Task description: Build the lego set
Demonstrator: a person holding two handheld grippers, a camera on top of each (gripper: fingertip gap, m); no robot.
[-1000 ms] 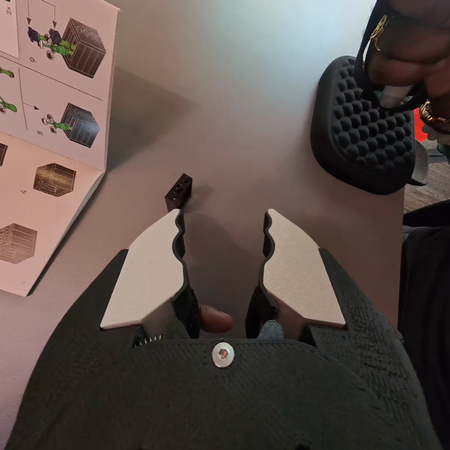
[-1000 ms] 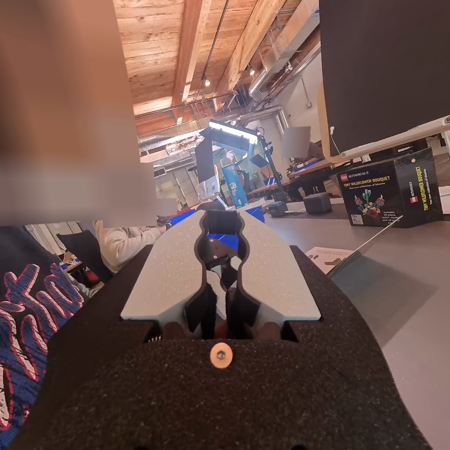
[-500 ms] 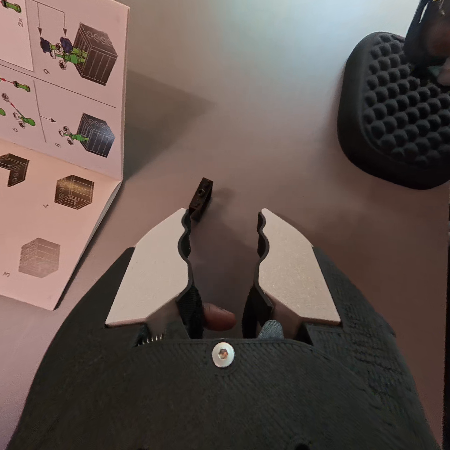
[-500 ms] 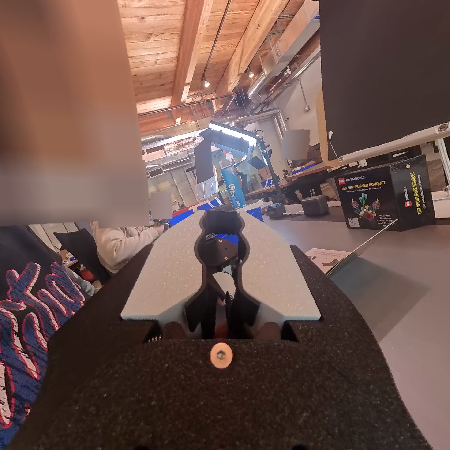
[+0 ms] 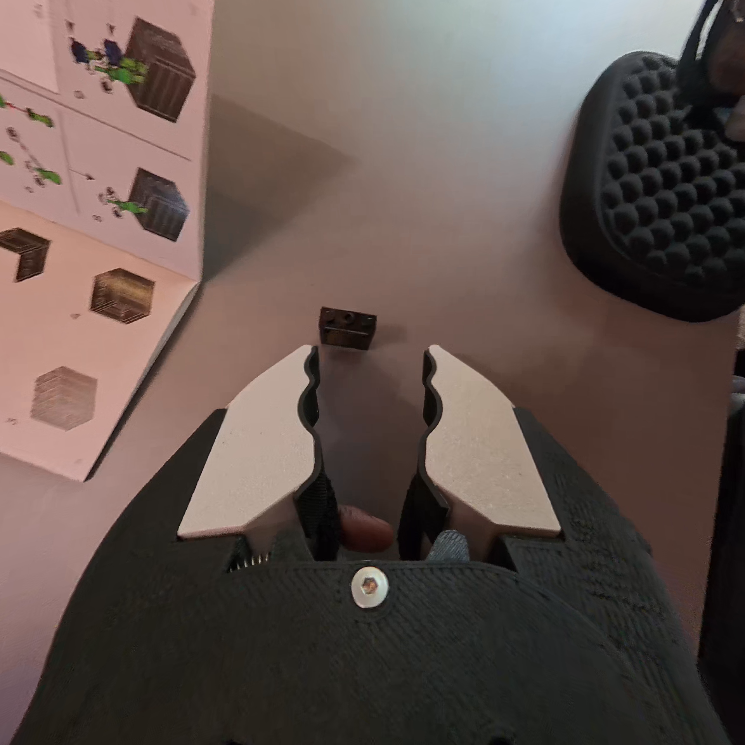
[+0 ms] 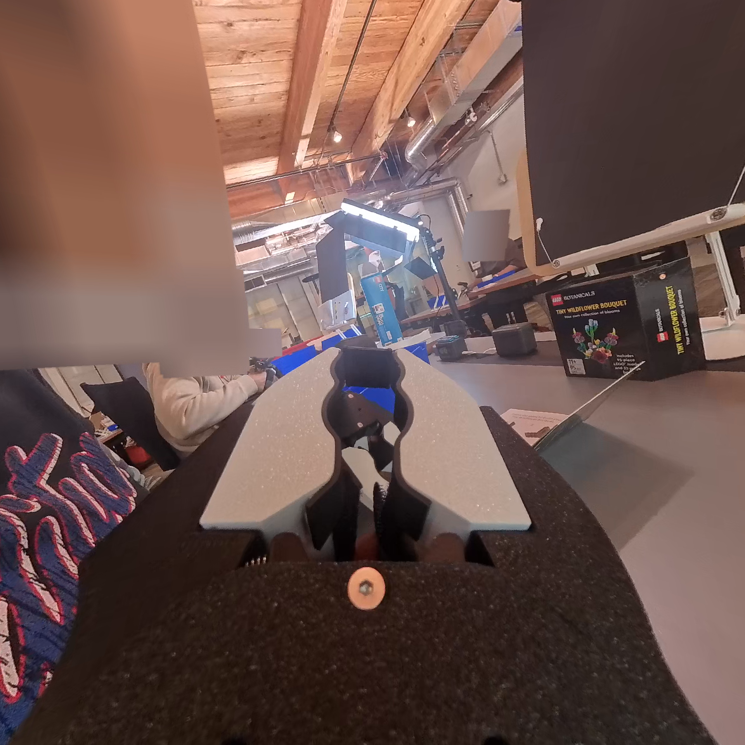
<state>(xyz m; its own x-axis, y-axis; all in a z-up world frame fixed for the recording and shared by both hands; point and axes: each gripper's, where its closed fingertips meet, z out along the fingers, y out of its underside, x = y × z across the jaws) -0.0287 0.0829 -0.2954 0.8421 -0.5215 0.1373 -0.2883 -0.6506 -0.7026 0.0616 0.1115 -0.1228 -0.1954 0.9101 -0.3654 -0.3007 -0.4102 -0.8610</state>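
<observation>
Gaping left gripper (image 5: pixel 369 354) nears black brick (image 5: pixel 347 333); right gripper (image 6: pixel 367 354) clamps seemingly a dark, half-hidden piece (image 6: pixel 366 373).

The left wrist view looks steeply down over its fingers at the table (image 5: pixel 443 201), close above it. The right wrist view sits low and looks almost level across the table (image 6: pixel 665 504) into the room. Both views catch the open booklet (image 5: pixel 80 322) (image 6: pixel 564 419).

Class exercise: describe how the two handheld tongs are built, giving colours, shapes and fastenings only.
Both the left tongs and right tongs have a black, ribbed 3D-printed body, two pale grey fingers with wavy black-lined inner edges, a central hex screw and a small spring.
</observation>
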